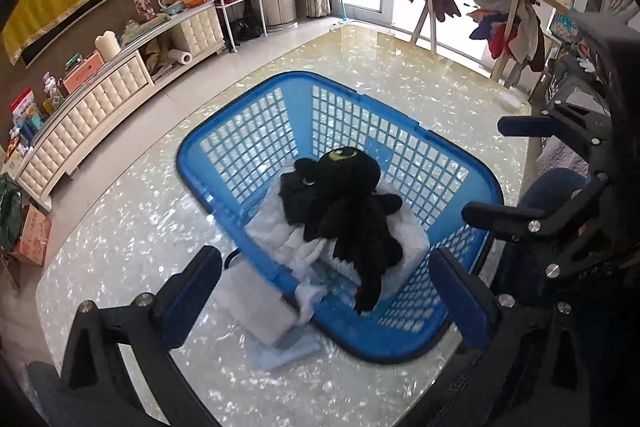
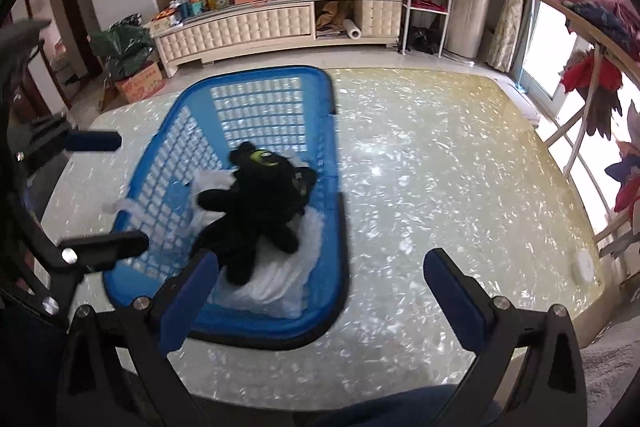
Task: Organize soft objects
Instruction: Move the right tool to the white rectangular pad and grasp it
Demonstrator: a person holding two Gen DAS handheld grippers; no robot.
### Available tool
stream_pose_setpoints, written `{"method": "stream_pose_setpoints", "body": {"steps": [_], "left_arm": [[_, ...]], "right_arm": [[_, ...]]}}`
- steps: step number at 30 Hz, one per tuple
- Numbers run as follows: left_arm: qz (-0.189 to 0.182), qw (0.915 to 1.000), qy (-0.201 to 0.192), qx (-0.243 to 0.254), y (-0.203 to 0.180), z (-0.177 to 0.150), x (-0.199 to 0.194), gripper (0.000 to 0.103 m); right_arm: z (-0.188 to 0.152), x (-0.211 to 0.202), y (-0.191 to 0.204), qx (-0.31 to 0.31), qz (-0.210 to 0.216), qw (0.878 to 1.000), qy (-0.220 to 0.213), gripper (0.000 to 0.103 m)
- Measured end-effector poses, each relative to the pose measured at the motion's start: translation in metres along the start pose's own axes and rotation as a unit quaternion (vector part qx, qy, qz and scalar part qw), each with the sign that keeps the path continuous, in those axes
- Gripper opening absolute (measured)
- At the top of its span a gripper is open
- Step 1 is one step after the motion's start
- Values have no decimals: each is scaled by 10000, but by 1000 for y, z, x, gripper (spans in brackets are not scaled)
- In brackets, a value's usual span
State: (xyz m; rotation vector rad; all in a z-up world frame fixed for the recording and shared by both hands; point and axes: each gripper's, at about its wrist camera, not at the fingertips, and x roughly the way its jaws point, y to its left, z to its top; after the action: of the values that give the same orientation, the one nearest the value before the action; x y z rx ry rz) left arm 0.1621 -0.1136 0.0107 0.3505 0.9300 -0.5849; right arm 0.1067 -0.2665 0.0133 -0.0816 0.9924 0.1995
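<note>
Fingers of left gripper and right gripper both released, empty; black plush lies far-ward of left fingers, nearer them, long axis near-far, inside blue basket.

Left gripper tilted steeply down, jaws spread wide, empty; right gripper likewise angled down, wide apart, empty

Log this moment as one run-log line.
left gripper: open, empty | right gripper: open, empty | black plush toy: in blue basket, on white cloth | cloth partly hanging out onto table
</note>
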Motion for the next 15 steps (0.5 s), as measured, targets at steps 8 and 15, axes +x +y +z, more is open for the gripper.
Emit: {"method": "stream_pose_setpoints", "body": {"steps": [8,15], "left_arm": [[28,9993,-277,-255,24,-28,-36,103],[155,9983,-316,-464,50,-58,-56,103]], "right_arm": [[6,-15,34,-277,41,9994,-197,103],[7,-16,71,-585,59,9981,-182,103]]}}
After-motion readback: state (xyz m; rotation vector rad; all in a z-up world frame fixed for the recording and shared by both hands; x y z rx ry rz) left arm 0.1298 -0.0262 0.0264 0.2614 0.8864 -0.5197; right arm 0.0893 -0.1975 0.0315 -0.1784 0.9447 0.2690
